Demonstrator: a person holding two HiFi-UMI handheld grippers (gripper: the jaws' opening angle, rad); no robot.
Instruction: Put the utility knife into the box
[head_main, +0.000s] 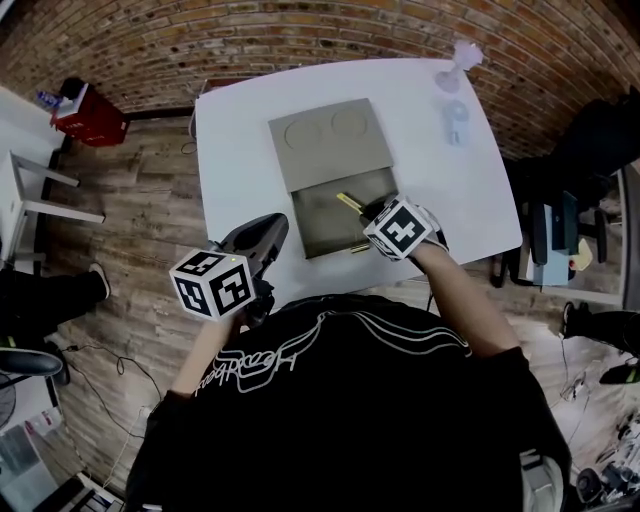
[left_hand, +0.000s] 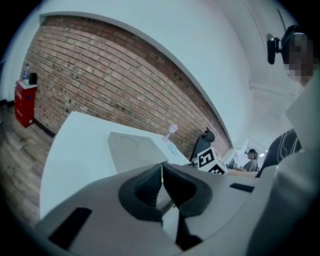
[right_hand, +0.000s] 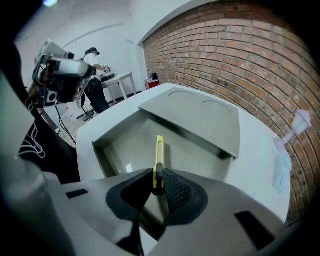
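Right now the right claw (right_hand: 159, 183) pinches one slim yellow utility knife (right_hand: 159, 149) by its dark rear end between ribbed black pads. The rest of the handle pokes straight out ahead of the claw, over the open box (right_hand: 102, 156). That single box is a shallow, matte grey rectangle with smooth walls sitting below and ahead of the claw. Beyond it, the flat lid (right_hand: 196, 118) lies folded back, with two round recesses pressed into it. Both rest on a smooth white worktop (right_hand: 255, 145). Far off to the claw's right are two pale, see-through plastic items (right_hand: 282, 167), too blurry to identify. The knife's gripped end is buried between the pads. The left claw (left_hand: 162, 172) has its pads pressed together on nothing, and the box lid shows ahead of it across the worktop.
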